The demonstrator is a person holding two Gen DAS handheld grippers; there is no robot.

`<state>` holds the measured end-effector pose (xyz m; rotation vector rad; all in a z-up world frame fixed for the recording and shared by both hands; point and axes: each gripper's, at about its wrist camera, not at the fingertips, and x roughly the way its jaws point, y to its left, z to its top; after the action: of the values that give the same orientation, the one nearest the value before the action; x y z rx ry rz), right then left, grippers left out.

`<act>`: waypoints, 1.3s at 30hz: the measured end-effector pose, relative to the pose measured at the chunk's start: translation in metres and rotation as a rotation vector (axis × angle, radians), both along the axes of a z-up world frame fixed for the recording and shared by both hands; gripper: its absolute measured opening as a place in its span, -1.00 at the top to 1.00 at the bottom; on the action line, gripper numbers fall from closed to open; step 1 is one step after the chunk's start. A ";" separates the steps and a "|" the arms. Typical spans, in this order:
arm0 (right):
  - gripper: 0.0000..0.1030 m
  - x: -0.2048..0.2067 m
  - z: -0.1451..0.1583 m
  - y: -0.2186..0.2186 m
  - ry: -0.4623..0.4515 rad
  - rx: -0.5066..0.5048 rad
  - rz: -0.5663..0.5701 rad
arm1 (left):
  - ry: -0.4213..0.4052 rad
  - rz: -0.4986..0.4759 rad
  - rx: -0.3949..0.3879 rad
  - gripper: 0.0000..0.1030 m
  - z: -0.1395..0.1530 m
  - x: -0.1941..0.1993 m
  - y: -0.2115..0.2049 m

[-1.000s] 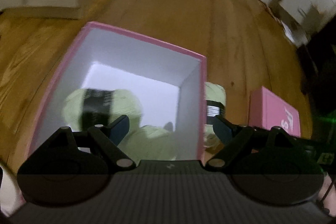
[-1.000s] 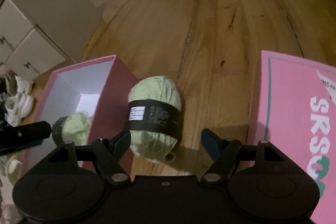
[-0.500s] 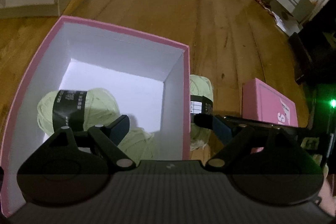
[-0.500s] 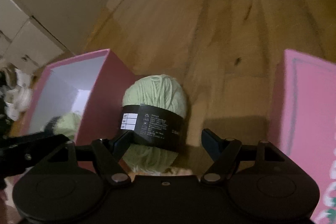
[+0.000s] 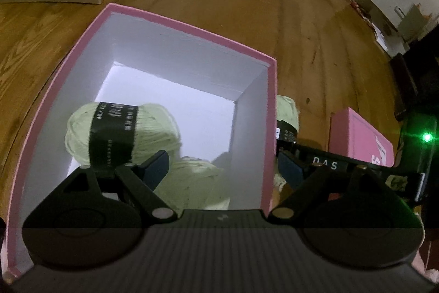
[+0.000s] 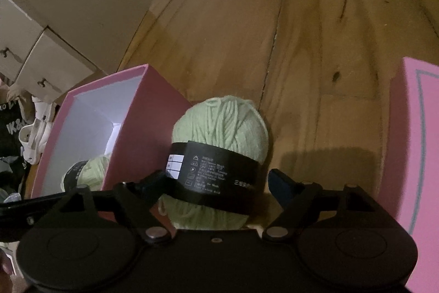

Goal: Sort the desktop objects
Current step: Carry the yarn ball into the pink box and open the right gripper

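Wood flooring runs under everything, with pale cabinets at the edge. We see a pale green yarn ball with a black paper band lying on the floor, just beside the pink box's outer wall. Its long axis runs away from our right gripper, one wound end pointing up the frame, the band crossing it. Our right jaws have just been opening; they stand wide with the ball between them, and we cannot tell whether the pads touch it. Only the right view shows the band's white label and print. Only the left view looks down into the box, where two more balls lie against the near wall. Our left gripper hovers over the box's right wall, jaws wide, holding nothing. A pink lid lies to the right.
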<state>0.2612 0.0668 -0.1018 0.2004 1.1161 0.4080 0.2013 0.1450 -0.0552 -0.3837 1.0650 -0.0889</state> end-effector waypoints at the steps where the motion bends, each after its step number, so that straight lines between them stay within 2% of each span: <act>1: -0.67 0.000 -0.001 0.002 0.000 -0.003 0.005 | 0.000 0.006 0.000 -0.68 0.000 0.000 0.002; 4: -0.68 0.000 -0.004 0.004 -0.003 -0.010 0.014 | 0.002 0.025 -0.008 -0.68 0.000 0.002 0.007; 8: -0.67 0.001 -0.008 0.004 0.002 -0.007 0.000 | 0.013 0.051 -0.092 -0.68 -0.002 0.003 0.015; 10: -0.55 -0.001 -0.007 0.004 -0.016 -0.017 -0.008 | 0.024 0.057 -0.119 -0.68 -0.005 0.003 0.017; 12: -0.42 -0.005 -0.005 0.007 -0.041 -0.038 -0.002 | 0.023 0.052 -0.108 -0.68 -0.006 0.003 0.016; 16: -0.32 -0.015 0.001 0.011 -0.078 -0.086 0.018 | -0.028 0.018 -0.032 -0.68 0.005 0.001 0.006; 20: -0.30 -0.024 0.009 0.006 -0.111 -0.114 0.005 | -0.047 0.017 -0.034 -0.68 0.010 -0.001 0.007; 22: -0.30 -0.031 0.016 -0.002 -0.127 -0.107 -0.022 | -0.051 0.022 -0.030 -0.68 0.012 -0.001 0.009; 25: -0.30 -0.044 0.030 -0.013 -0.165 -0.080 -0.064 | -0.069 0.047 0.026 -0.68 0.018 -0.007 0.016; 28: -0.30 -0.059 0.051 -0.025 -0.207 -0.035 -0.094 | -0.069 0.086 0.008 -0.68 0.024 -0.013 0.029; 32: -0.30 -0.068 0.079 -0.017 -0.262 0.018 -0.054 | -0.089 0.144 -0.080 -0.68 0.032 -0.024 0.051; 37: -0.30 -0.068 0.102 0.018 -0.286 0.075 0.051 | -0.125 0.181 -0.018 -0.68 0.040 -0.030 0.064; 39: -0.30 -0.069 0.103 0.039 -0.294 0.040 0.106 | -0.126 0.178 -0.028 -0.68 0.040 -0.030 0.068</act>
<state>0.1923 0.1060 0.0017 0.1119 0.8323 0.5359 0.1709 0.2134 -0.0152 -0.4903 0.9021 0.0305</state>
